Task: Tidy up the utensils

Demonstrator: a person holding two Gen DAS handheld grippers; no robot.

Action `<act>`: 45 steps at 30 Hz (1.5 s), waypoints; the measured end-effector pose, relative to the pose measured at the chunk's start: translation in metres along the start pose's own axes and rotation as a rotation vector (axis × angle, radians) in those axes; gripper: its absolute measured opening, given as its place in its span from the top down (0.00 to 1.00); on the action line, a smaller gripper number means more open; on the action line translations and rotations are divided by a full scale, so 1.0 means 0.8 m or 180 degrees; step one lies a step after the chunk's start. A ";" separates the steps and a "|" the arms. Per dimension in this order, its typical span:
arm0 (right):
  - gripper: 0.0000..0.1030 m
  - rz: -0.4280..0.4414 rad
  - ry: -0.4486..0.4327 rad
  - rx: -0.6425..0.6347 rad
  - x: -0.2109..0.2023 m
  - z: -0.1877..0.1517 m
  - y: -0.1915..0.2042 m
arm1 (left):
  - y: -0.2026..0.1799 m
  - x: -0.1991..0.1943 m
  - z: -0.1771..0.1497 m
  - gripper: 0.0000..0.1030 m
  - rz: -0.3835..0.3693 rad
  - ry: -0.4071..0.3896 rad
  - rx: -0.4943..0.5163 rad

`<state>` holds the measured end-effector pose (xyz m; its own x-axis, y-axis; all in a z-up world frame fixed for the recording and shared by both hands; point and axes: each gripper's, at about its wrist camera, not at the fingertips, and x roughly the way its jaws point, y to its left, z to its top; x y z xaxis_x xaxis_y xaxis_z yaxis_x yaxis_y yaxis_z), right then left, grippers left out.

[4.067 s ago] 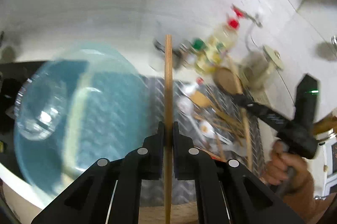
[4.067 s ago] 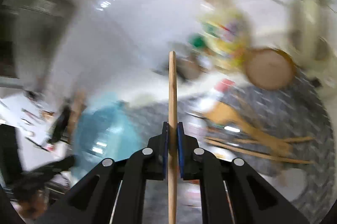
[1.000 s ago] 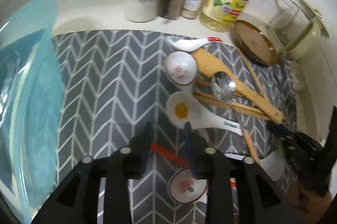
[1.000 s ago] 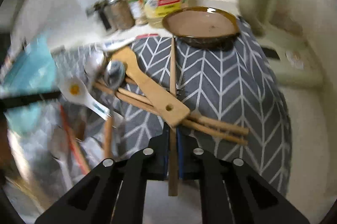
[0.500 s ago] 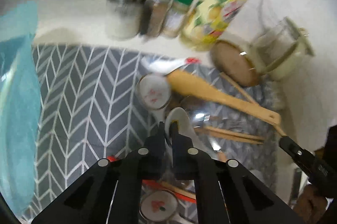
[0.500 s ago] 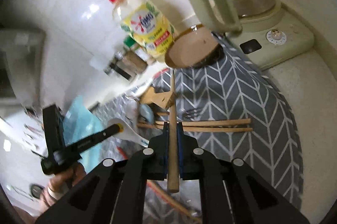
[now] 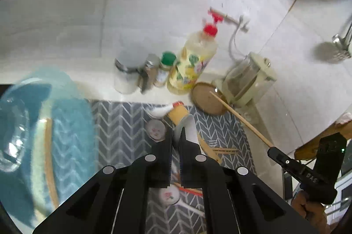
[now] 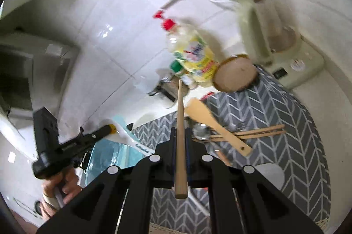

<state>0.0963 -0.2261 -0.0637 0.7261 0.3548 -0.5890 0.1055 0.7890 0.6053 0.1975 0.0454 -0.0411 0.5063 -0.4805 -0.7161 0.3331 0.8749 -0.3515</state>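
left gripper (image 7: pixel 175 141) clamped on white spoon (image 7: pixel 187 130) above mat (image 7: pixel 118 124) | right gripper (image 8: pixel 180 141) pinching wooden chopstick (image 8: pixel 180 124) | carrying level toward blue container (image 7: pixel 66 124), avoiding bottle (image 7: pixel 193 66)

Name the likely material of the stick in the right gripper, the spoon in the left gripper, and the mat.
Stick: wood or bamboo, tan and matte.
Spoon: glossy white, probably ceramic, possibly melamine.
Mat: grey with white chevrons, seemingly soft fabric.
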 end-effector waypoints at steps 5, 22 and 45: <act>0.93 0.0337 0.0023 -0.0289 0.029 -0.007 0.094 | 0.057 -0.086 0.014 0.94 0.0154 -0.0111 0.0150; 0.93 -0.0324 0.0779 -0.0462 0.260 -0.126 0.274 | 0.300 -0.026 -0.017 0.94 0.0410 0.1168 0.0510; 0.61 -0.0279 0.0385 -0.0951 0.164 -0.082 0.282 | 0.220 -0.052 0.014 0.49 0.0431 0.0577 0.0566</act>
<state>0.1712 0.0314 -0.0395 0.6352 0.3218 -0.7021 -0.0528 0.9250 0.3762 0.2437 0.2187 -0.0662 0.4107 -0.3272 -0.8510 0.4145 0.8984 -0.1454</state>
